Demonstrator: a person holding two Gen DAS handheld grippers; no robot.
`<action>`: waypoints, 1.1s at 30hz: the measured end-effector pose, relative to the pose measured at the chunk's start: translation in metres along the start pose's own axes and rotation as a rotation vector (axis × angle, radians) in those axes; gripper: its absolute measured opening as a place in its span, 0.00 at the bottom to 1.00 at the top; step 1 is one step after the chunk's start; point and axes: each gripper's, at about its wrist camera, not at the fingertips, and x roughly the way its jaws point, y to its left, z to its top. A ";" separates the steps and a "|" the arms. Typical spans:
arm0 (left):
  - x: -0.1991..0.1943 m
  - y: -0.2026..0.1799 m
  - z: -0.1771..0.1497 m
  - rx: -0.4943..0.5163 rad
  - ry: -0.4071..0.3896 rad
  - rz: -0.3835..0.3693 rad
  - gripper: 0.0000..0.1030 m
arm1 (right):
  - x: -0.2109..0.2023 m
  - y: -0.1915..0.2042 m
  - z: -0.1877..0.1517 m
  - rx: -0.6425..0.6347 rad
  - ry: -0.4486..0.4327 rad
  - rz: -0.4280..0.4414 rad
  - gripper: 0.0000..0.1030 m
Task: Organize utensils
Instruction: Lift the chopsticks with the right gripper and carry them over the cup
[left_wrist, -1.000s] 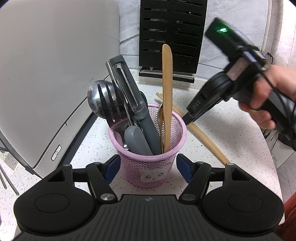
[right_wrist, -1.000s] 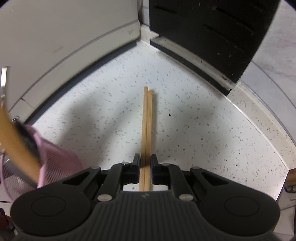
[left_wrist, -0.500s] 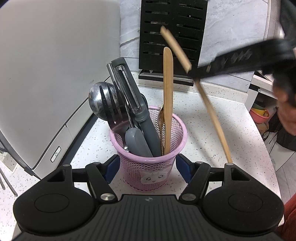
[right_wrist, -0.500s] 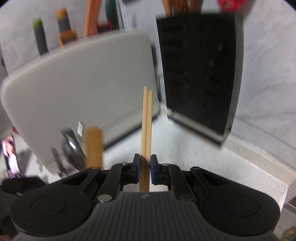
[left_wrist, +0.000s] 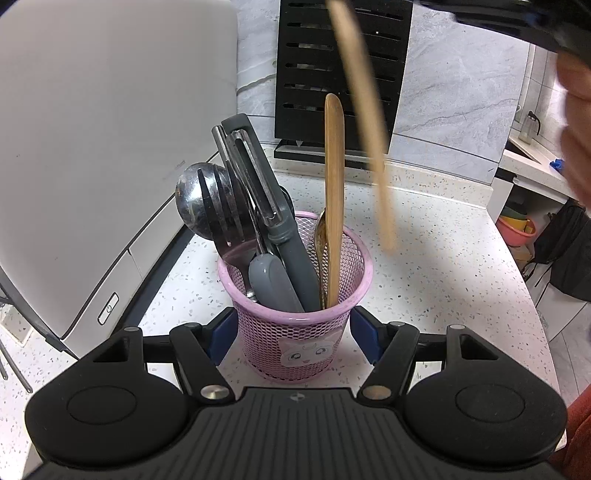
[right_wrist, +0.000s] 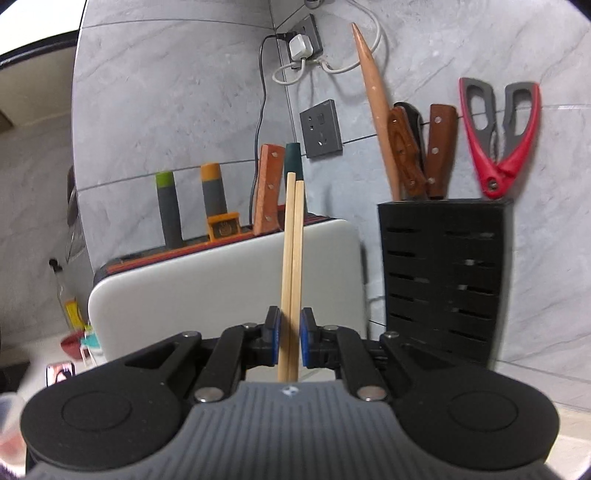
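Left gripper (left_wrist: 293, 334) sits low over the speckled white bench (left_wrist: 443, 266), its blue pads (left_wrist: 221, 334) on either side of a pink mesh utensil cup (left_wrist: 295, 332). The left pad looks to touch the mesh; on the right a sliver of bench may show between pad and cup, so full contact cannot be told. The opening is not changing now.

The cup stands upright on the bench, cartoon face sticker toward the camera. Inside: a steel spoon (left_wrist: 192, 199) and a dark fork (left_wrist: 221, 218) leaning left, a grey-handled peeler (left_wrist: 258, 192) leaning left and far, and a wooden spatula (left_wrist: 334, 192) nearly upright at the right side.

Right gripper (right_wrist: 290, 341) is clamped on a pair of wooden chopsticks (right_wrist: 293, 258), pads tight to both sticks, which lie side by side and run forward from the pads. In the left wrist view the chopsticks (left_wrist: 365, 122) appear blurred, raised above the bench, slanting down to the right of the cup, lower tip clear of the rim. A blurred hand (left_wrist: 576, 129) shows at the right edge.

Far side: a black slotted knife block (right_wrist: 443, 280) holding knives, a wooden rolling pin (right_wrist: 376, 107) and red-handled scissors (right_wrist: 498, 136). Left of it, a white appliance (left_wrist: 110, 147) against a grey tiled wall (right_wrist: 166, 92) with sockets.
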 end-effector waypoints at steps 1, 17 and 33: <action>0.000 0.000 0.000 0.000 0.000 -0.001 0.75 | 0.004 0.004 -0.003 0.000 -0.012 -0.003 0.08; 0.003 0.003 0.001 -0.017 0.007 -0.014 0.73 | 0.015 0.015 -0.054 -0.055 -0.044 0.032 0.08; 0.002 0.005 0.000 -0.033 0.009 -0.019 0.73 | -0.026 0.003 -0.071 -0.053 0.015 0.090 0.08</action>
